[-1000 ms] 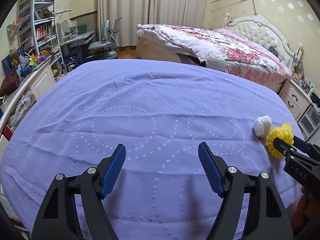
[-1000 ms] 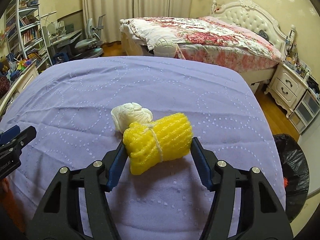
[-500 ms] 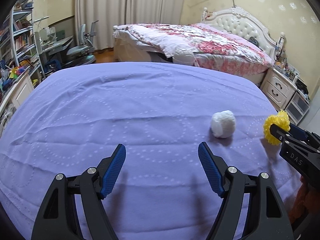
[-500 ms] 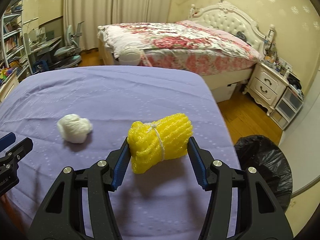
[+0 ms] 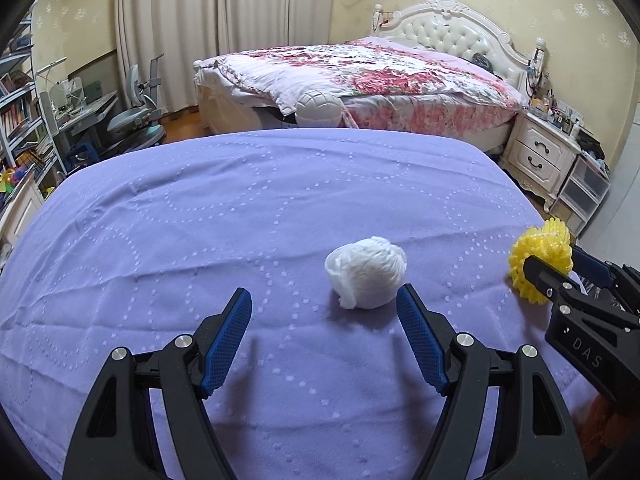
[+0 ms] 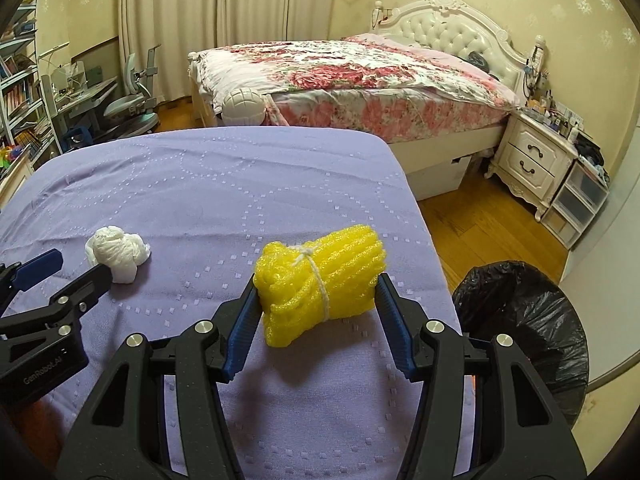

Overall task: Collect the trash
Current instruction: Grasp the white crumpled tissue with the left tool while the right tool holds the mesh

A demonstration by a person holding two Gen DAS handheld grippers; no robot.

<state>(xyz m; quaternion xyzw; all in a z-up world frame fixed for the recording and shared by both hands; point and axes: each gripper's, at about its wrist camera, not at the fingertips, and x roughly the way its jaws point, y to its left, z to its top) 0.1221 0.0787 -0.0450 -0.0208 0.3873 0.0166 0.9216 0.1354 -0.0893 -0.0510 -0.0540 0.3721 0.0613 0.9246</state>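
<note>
The right gripper [image 6: 316, 294] clamps a yellow foam-net bundle tied with white string [image 6: 320, 284] above the purple-clothed worktop [image 6: 208, 184], near the black-lined trash bin [image 6: 524, 328]. The left gripper [image 5: 324, 312] gapes wide and empty, a crumpled white paper ball [image 5: 366, 278] resting on the worktop just beyond its fingertips.

Left tool [image 5: 324, 312] has closed in on the white wad [image 5: 366, 273].

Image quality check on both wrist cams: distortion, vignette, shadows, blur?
Left wrist: strong fisheye bowing of the purple bedspread, black corners, soft shadows under the open left gripper and white wad. Right wrist: same warp; yellow foam bundle sharp, trash bag dim but readable.
</note>
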